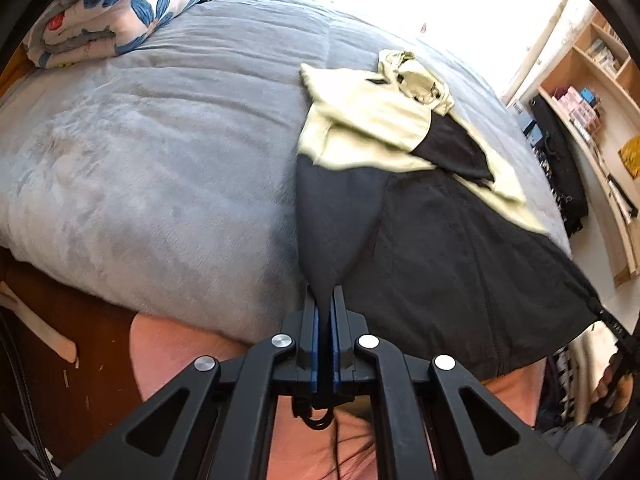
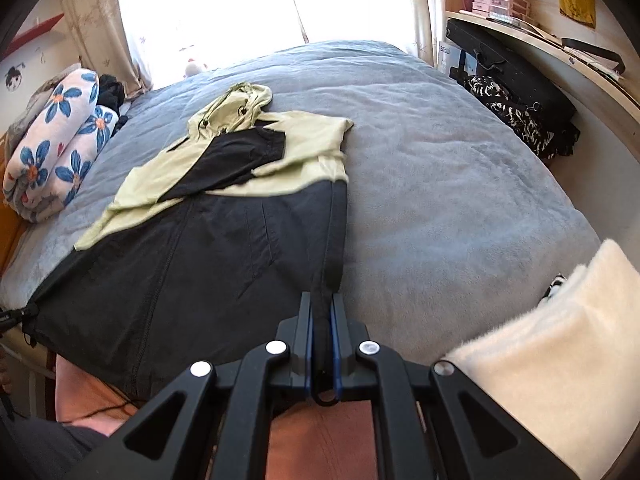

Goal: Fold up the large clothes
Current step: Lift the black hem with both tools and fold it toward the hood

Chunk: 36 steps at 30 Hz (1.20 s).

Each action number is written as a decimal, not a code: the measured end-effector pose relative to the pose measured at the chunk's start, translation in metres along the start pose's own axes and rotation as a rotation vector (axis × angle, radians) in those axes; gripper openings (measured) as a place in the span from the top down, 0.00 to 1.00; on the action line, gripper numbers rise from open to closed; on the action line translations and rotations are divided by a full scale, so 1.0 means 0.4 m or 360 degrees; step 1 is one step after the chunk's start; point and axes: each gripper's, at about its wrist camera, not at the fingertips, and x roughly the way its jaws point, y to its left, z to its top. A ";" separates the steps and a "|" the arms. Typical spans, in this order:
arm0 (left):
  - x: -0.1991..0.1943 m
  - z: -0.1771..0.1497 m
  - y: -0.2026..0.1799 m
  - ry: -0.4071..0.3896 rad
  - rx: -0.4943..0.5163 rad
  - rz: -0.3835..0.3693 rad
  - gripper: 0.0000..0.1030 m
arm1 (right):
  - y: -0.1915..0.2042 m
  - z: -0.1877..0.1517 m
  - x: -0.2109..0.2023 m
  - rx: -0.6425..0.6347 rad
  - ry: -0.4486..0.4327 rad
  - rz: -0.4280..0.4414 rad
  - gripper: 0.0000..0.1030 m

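Observation:
A black and pale-green hooded jacket (image 1: 440, 240) lies spread on the grey bed cover, hood at the far end, sleeves folded across the chest. My left gripper (image 1: 324, 300) is shut on the jacket's bottom hem at its left corner, at the bed's near edge. My right gripper (image 2: 322, 304) is shut on the jacket (image 2: 200, 248) at its right bottom corner. The right gripper also shows in the left wrist view (image 1: 618, 344), holding the stretched hem. The hem hangs taut between both grippers over the bed edge.
A folded flowered blanket (image 1: 116, 12) lies at the bed's far left corner. The grey bed cover (image 2: 460, 200) extends right of the jacket. A white fluffy cloth (image 2: 560, 344) sits near right. Shelves (image 1: 600, 92) and a black bag (image 2: 516, 108) stand along the right wall.

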 end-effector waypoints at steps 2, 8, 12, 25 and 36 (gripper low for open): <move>0.006 0.048 -0.013 -0.0014 -0.0036 -0.0039 0.98 | -0.003 0.036 0.010 0.0017 -0.0013 0.0012 0.94; 0.046 0.284 -0.062 -0.0099 -0.0070 -0.0067 0.98 | 0.013 0.241 0.086 0.0007 -0.0070 0.0016 0.94; 0.127 0.478 -0.089 -0.0098 -0.0081 -0.0040 0.98 | 0.032 0.407 0.186 0.0009 -0.0060 0.0001 0.94; 0.542 0.933 -0.072 -0.0106 -0.0262 0.0115 0.47 | 0.087 0.774 0.691 0.0118 0.0003 -0.0111 0.72; 0.726 0.894 -0.057 0.0033 0.0032 0.0204 0.42 | -0.006 0.714 0.854 0.0177 0.0180 0.0029 0.58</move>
